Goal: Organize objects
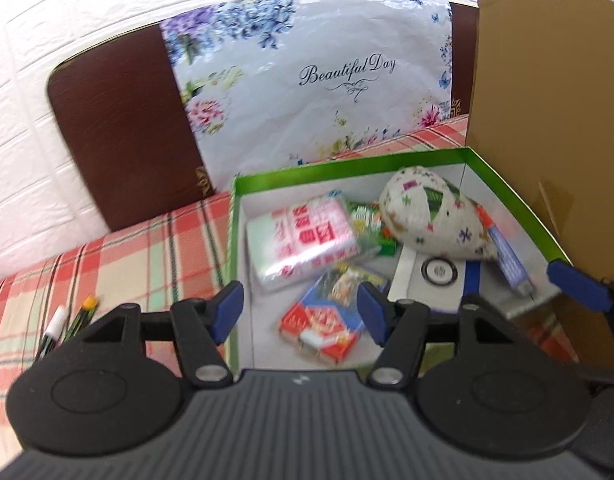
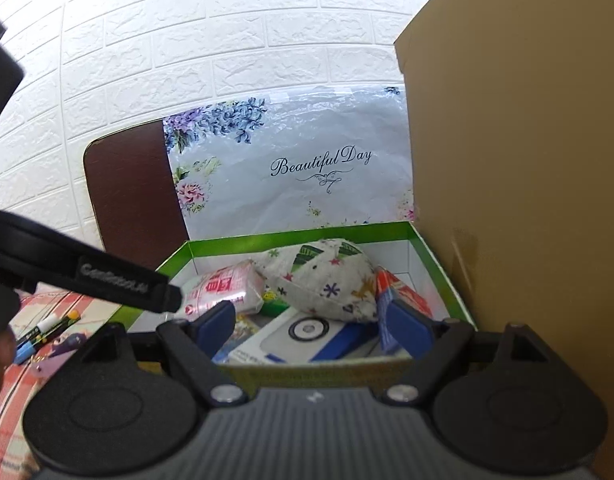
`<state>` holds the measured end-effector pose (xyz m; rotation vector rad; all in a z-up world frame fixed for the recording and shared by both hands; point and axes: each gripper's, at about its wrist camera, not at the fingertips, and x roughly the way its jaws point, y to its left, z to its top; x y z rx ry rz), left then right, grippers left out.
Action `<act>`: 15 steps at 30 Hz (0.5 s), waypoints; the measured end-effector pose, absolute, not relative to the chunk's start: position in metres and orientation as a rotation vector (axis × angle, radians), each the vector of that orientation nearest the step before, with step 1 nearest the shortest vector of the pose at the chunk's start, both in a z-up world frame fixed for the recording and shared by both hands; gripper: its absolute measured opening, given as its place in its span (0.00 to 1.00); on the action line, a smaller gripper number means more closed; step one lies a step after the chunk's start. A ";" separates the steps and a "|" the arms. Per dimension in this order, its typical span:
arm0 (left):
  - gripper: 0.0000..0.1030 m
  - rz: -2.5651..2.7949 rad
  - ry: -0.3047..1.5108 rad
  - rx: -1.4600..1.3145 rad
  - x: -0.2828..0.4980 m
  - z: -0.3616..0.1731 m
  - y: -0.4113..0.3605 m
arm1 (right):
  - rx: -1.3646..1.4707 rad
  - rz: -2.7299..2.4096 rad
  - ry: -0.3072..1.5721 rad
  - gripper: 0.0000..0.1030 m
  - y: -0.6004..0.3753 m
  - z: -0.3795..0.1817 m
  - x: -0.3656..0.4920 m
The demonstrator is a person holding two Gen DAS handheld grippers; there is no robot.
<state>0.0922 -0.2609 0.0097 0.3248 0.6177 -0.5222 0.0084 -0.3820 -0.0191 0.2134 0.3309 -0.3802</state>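
A: Left wrist view first. The green box (image 1: 347,166) sits on the checked cloth (image 1: 107,264), and everything hangs off that box. The left gripper (image 1: 301,306) hovers over its near-left corner, blue pads apart, nothing between them but air above the contents.

B: What's inside?

A: A pink-and-white packet (image 1: 303,236) towards the box's left wall, a red card pack (image 1: 323,320) nearer the front, and a patterned fabric pouch (image 1: 435,216) at the back right, lying on a white-and-blue carton (image 1: 431,276). There's a slim blue-and-red item along the right wall; too blurred to name, I'd say.

B: Outside the box?

A: Left of it, on the cloth, a couple of markers (image 1: 69,324). Behind it stands a floral bag (image 1: 319,92) against a brown board (image 1: 123,120). A cardboard panel (image 1: 547,100) rises beside the box's right wall.

B: Over to the right wrist view.

A: Same green box (image 2: 299,236), seen from its front edge. The right gripper (image 2: 311,324) is held over that front wall, jaws spread wide, gripping nothing. The fabric pouch (image 2: 327,276) fills the middle of the box, the pink-and-white packet (image 2: 223,288) to its left, the white-and-blue carton (image 2: 303,336) just in front.

B: That black bar on the left?

A: Part of the other gripper tool, crossing in front of the box's left corner. The markers (image 2: 47,332) lie on the cloth left of the box, the floral bag (image 2: 299,168) behind, the cardboard panel (image 2: 519,160) on the right.
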 end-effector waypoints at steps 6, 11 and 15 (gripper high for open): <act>0.64 -0.499 0.627 0.321 0.068 0.011 -0.234 | 0.245 -0.360 0.330 0.83 -0.377 -0.013 -0.009; 0.64 -0.489 0.639 0.301 0.054 0.011 -0.211 | 0.251 -0.328 0.332 0.83 -0.362 -0.008 -0.017; 0.65 -0.461 0.647 0.292 0.048 0.010 -0.193 | 0.242 -0.291 0.332 0.83 -0.348 -0.003 -0.019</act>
